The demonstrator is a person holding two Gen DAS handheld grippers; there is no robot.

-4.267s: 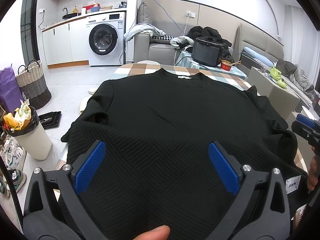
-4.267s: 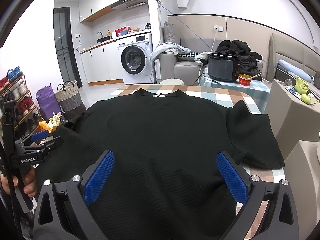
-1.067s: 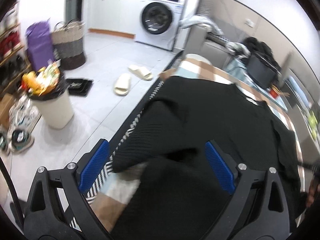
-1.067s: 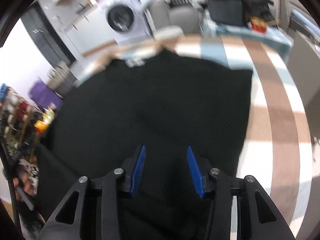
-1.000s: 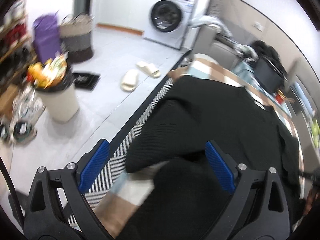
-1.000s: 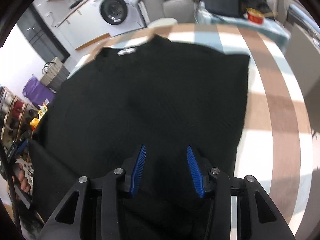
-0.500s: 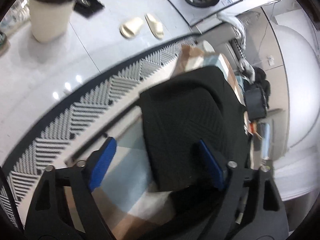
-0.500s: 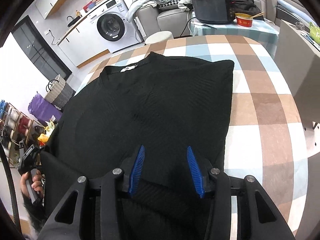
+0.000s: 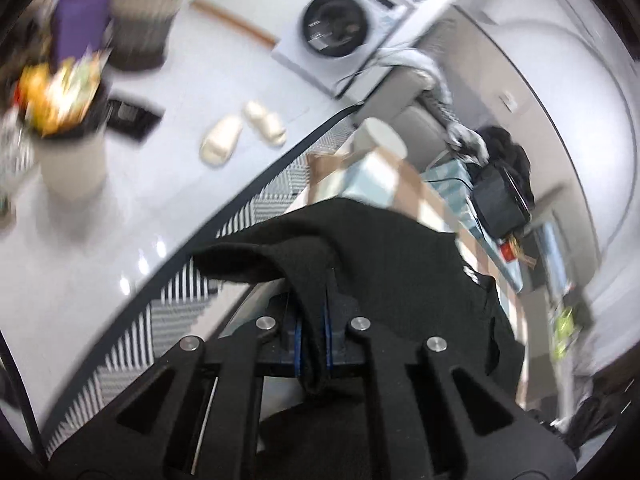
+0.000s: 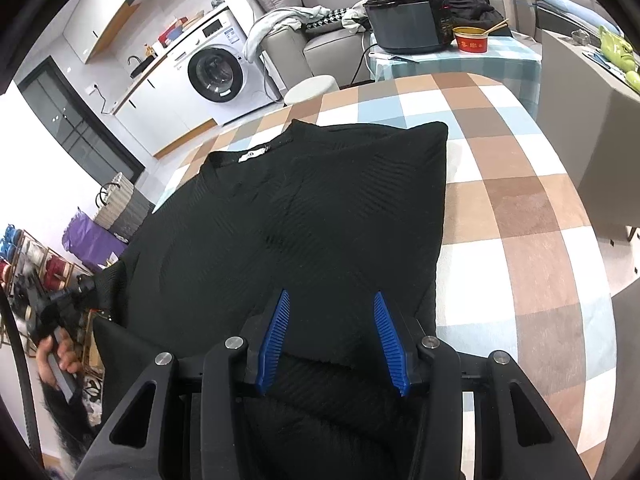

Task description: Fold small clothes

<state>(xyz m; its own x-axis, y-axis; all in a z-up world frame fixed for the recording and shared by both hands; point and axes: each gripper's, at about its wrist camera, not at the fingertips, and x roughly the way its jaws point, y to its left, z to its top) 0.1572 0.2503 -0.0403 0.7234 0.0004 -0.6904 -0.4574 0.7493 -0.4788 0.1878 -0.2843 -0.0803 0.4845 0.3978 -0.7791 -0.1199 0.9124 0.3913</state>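
Sweater [image 10: 320, 216], black, ribbed knit, spread over most of a checked tablecloth [image 10: 532, 216]; neckline with a small white label toward the upper middle of the right wrist view. Its right side lies as a straight edge running down the centre-right of that frame; bare brown, white and pale blue squares to the right of it.

Left gripper [image 9: 312, 336]: blue pads pinched tight on a fold of the sweater's edge, cloth bunched and rising between them, a flap drooping off to the left. Same gripper seen small at the far left of the right wrist view, a hand [image 10: 60, 356] wrapped round its handle.

Right gripper [image 10: 332, 336]: jaws part-way apart above the near hem, black knit lying between the pads; whether the pads press on it cannot be told.

Room, left wrist view, blurred: pale tile floor, black-and-white zigzag rug [image 9: 176, 296] along the table edge, pair of cream slippers [image 9: 240, 136] upper centre, bin [image 9: 68, 152] stuffed with rubbish at left.

Right wrist view: washing machine [image 10: 220, 72] upper left under white cabinets, grey sofa [image 10: 320, 40] with heaped clothes at top, dark cooker [image 10: 408, 24] and red bowl [image 10: 472, 40] on a side table, woven basket [image 10: 124, 204] and purple bag [image 10: 88, 240] at left.
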